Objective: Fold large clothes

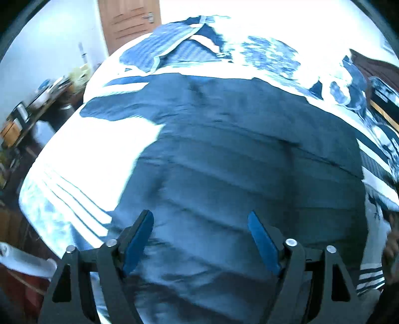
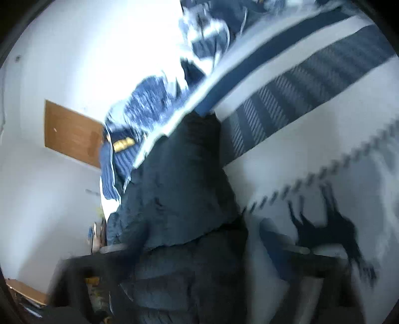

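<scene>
A dark blue garment (image 1: 224, 154) lies spread on a bed (image 1: 82, 159) covered in white, blue-striped bedding, a wooden door (image 1: 129, 22) on the far wall; left gripper (image 1: 200, 239) fingers spread wide above it, right gripper (image 2: 199, 249) too blurred to tell

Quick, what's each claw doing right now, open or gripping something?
Left gripper: open, empty, over the dark garment.
Right gripper: too blurred to tell; the garment lies between its fingers.

A home bedroom: a bed (image 1: 82, 159) with blue-and-white patterned bedding, a wooden door (image 1: 129, 22), and a cluttered side shelf (image 1: 32, 109).
</scene>
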`<state>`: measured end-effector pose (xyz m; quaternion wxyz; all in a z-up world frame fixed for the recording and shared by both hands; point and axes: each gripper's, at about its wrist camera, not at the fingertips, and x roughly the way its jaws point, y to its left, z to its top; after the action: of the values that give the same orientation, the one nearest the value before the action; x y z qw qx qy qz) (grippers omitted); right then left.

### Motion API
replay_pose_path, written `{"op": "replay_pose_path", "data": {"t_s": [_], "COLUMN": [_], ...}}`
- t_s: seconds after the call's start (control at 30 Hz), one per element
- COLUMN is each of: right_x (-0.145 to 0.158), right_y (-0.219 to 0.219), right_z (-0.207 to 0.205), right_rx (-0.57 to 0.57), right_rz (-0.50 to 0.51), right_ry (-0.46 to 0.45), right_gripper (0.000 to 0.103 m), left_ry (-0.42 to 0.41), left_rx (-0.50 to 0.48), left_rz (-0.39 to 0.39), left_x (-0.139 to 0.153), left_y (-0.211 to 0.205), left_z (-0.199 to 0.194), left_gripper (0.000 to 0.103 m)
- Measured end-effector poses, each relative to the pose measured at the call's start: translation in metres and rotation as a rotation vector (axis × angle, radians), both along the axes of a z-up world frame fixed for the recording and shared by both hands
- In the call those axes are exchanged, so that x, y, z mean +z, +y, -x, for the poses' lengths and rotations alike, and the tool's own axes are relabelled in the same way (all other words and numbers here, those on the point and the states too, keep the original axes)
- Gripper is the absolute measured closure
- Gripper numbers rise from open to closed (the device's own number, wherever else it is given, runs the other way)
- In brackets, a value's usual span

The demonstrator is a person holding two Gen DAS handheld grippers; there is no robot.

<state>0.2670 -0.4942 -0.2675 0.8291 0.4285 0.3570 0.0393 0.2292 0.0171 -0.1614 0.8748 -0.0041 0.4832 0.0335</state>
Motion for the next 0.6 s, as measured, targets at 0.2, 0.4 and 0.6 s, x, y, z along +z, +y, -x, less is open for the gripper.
{"op": "replay_pose_path", "data": {"t_s": [0.2, 0.4, 0.6], "right_x": [0.004, 0.009, -0.014], "right_y": [0.043, 0.092, 0.132], "right_z": [0.104, 0.190, 0.197], "right_rx": [0.016, 0.091, 0.178], "right_rz": [0.010, 0.120, 0.173], "right_ry": [0.048, 0.152, 0.321], "right_gripper": [0.020, 0.026, 0.038], "left_ry": [0.076, 0.187, 0.152], "left_rx": [0.098, 0.102, 0.047], "left_rz": [0.007, 0.119, 0.166], "left_x": [-0.041, -0.086, -0.098], "left_y": [0.087, 0.127, 0.126], "left_z": [0.010, 0.027, 0.039], "left_gripper": [0.021, 0.021, 0.023]}}
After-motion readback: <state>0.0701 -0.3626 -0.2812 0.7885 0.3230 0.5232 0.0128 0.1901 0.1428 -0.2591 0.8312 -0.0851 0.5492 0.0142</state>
